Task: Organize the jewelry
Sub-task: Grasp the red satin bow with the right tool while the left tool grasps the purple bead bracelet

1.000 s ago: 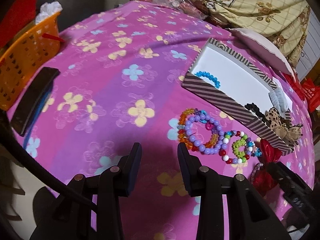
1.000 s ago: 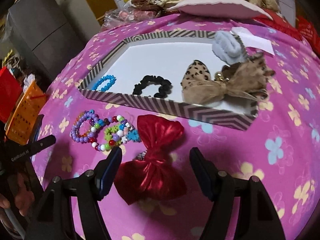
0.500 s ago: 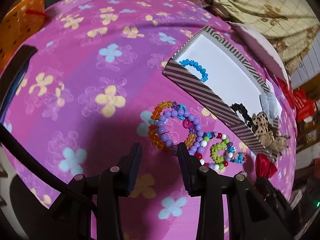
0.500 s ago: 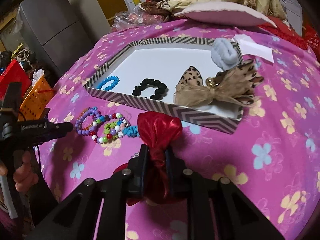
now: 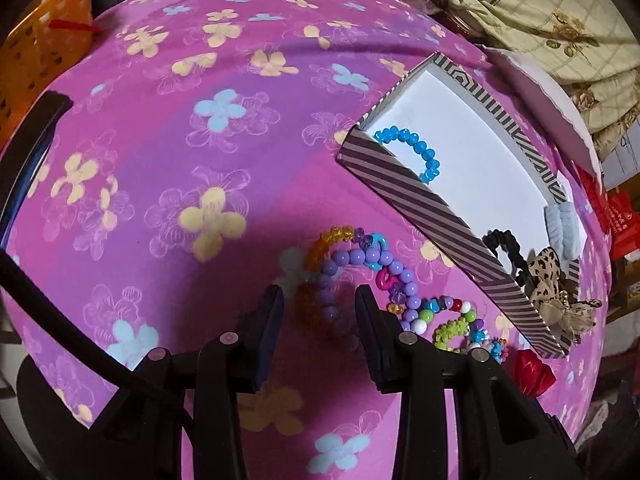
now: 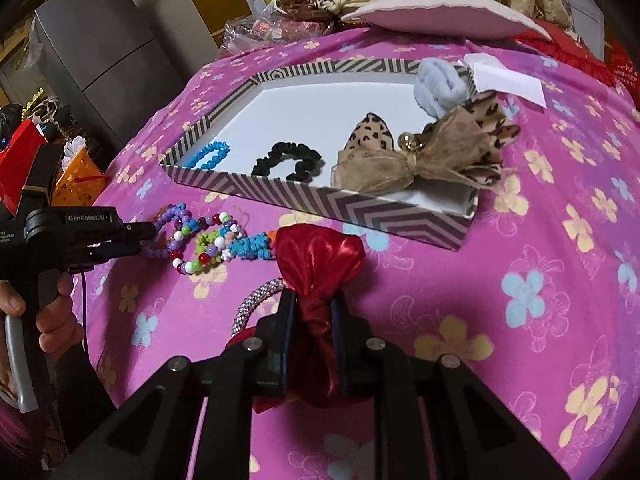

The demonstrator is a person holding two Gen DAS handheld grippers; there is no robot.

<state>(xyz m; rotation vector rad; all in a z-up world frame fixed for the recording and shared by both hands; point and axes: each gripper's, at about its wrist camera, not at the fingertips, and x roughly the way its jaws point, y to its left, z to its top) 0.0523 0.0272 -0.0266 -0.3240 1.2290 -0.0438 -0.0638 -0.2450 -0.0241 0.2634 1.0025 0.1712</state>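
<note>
1. The right tool (image 6: 313, 308) sits at the bottom centre of the right wrist view, its two pads pressed against the knotted middle of a red bow (image 6: 320, 258). The log figures show its jaws easing apart slightly, yet the bow's waist is pinched between them.
2. A silver beaded band (image 6: 256, 300) curves out just left of that bow, partly under it.
3. The left tool (image 5: 318, 312) stands at the lower centre of the left wrist view with jaws apart and nothing gripped. Between its pads lies part of a purple bead bracelet (image 5: 360, 258) on the cloth.
4. More bead bracelets (image 6: 204, 240) lie tangled beside it, left of the red bow in the right wrist view.
5. A striped box (image 6: 320, 196) lies across the middle of that view on the table's pink flowered cloth (image 6: 520, 300).
6. Inside the box are a blue bead bracelet (image 6: 210, 154), a black hair tie (image 6: 288, 160) and a leopard-print bow (image 6: 420, 148), which hangs over the right wall.
7. A pale blue hair tie (image 6: 438, 84) rests at the box's far right corner.
8. A hand (image 6: 44, 316) at the left edge holds the left tool's grip.
</note>
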